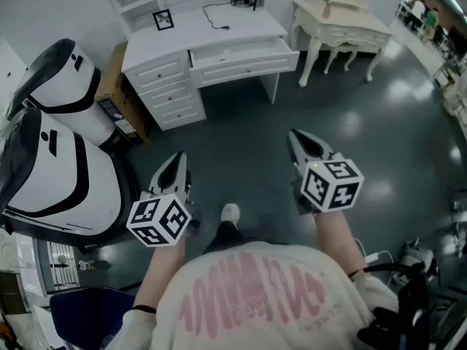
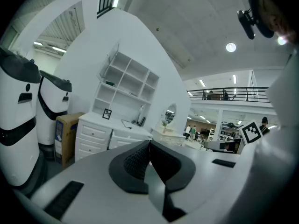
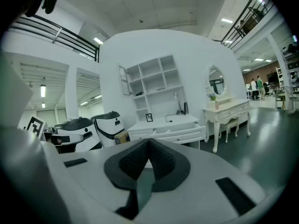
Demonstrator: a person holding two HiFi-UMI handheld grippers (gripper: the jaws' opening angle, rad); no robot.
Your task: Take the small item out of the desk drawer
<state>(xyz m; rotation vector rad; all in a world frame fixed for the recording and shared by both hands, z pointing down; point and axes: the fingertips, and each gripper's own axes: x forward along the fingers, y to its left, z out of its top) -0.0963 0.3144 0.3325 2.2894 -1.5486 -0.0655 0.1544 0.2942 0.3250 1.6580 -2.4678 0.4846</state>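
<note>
A white desk [image 1: 191, 29] stands far ahead against the wall, its wide centre drawer [image 1: 244, 53] pulled partly out. What lies inside the drawer is not visible from here. My left gripper [image 1: 174, 165] is held low at the left, jaws shut and empty. My right gripper [image 1: 300, 141] is at the right, pointing toward the desk, also shut with nothing in it. Both are well short of the desk. The desk [image 3: 164, 129] shows in the right gripper view and the desk [image 2: 110, 136] in the left gripper view.
Two large white-and-black pod-shaped machines [image 1: 55, 152] stand at the left. A cardboard box [image 1: 117, 86] sits beside the desk. A cream dressing table [image 1: 343, 31] with a mirror stands to the desk's right. A small picture frame [image 1: 163, 20] and a cable rest on the desktop.
</note>
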